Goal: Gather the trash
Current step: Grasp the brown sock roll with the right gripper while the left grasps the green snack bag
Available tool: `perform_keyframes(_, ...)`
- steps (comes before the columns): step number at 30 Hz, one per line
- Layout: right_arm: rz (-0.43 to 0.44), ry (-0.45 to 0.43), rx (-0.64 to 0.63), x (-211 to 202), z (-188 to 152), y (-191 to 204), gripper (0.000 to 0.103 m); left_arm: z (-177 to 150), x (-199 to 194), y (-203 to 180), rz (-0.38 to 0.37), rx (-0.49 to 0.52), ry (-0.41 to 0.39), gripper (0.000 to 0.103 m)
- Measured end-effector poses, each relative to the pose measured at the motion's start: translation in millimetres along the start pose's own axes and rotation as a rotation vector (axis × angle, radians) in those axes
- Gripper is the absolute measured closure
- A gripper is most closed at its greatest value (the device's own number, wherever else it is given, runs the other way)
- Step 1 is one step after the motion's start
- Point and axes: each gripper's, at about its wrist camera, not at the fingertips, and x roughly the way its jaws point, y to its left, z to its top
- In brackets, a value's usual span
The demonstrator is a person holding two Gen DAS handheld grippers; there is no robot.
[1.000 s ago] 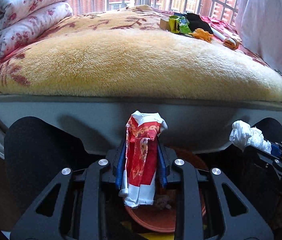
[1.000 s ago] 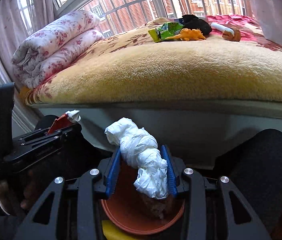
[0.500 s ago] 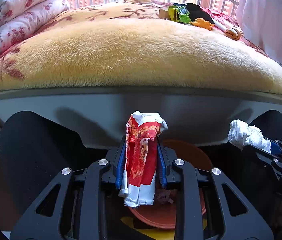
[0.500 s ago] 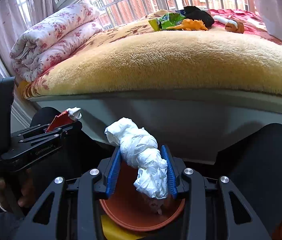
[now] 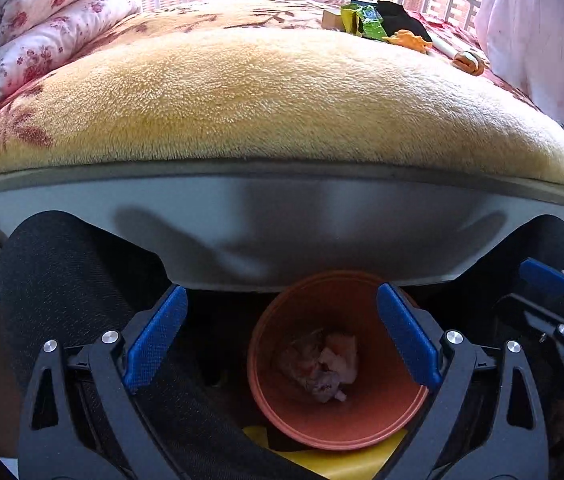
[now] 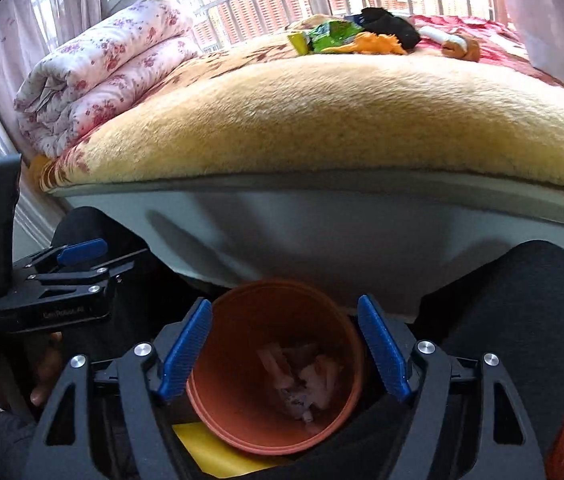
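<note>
Both grippers hang spread wide and empty over an orange bin (image 5: 386, 412) at the foot of a bed. In the left wrist view, the left gripper (image 5: 282, 336) fills the lower frame, its blue pads splayed to either side of the bin's round mouth, gripping nothing. The right wrist view shows the right gripper (image 6: 284, 350) likewise released, fingers parted across the bin (image 6: 234, 416) at lower centre. Crumpled trash (image 5: 322, 368), pale with red patches, lies in a loose heap at the bottom of the bin, seen from straight above; the wad has no clear long axis or heading. The same heap (image 6: 302, 376) sits low in the bin in the right wrist view. A yellow sheet (image 5: 334, 458) shows beneath the bin. Across the upper frame spreads a tan plush blanket (image 5: 282, 100), with a folded floral quilt (image 6: 98, 80) at upper left. At upper right on the bed lie a green wrapper (image 6: 330, 34), an orange toy (image 6: 378, 46) and a black cloth (image 6: 390, 26), close together
</note>
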Motion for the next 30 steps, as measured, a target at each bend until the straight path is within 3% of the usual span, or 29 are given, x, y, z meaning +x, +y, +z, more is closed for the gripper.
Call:
perform_keyframes(6,-0.087,-0.040,-0.060,-12.3,10.8,-1.0,0.032,3.5,-2.6,-0.1,0.005,0.004,-0.016,0.010)
perform_keyframes(12,-0.163,-0.137,-0.163,-38.1,41.8,-0.7,0.032,19.2,-20.5,-5.5,-0.006,0.033,-0.101,0.010)
perform_keyframes(17,-0.174,-0.241,-0.190,-61.6,86.8,-25.8,0.019,48.0,-38.2,-14.7,-0.045,0.049,-0.193,0.010)
perform_keyframes(19,-0.189,-0.279,-0.186,-65.2,114.6,-49.2,0.019,60.6,-41.3,-18.5,-0.060,0.042,-0.213,0.010)
perform_keyframes(21,-0.178,-0.268,-0.164,-60.2,140.7,-68.1,0.019,69.6,-42.3,-21.1,-0.064,0.042,-0.230,0.010)
perform_keyframes(25,-0.235,-0.244,-0.085,-36.4,202.2,-121.2,0.019,86.1,-40.0,-30.5,-0.047,0.061,-0.257,0.010)
perform_keyframes(30,-0.297,-0.163,-0.021,15.4,252.6,-166.5,0.024,96.8,-25.6,-34.3,-0.067,0.052,-0.221,0.010)
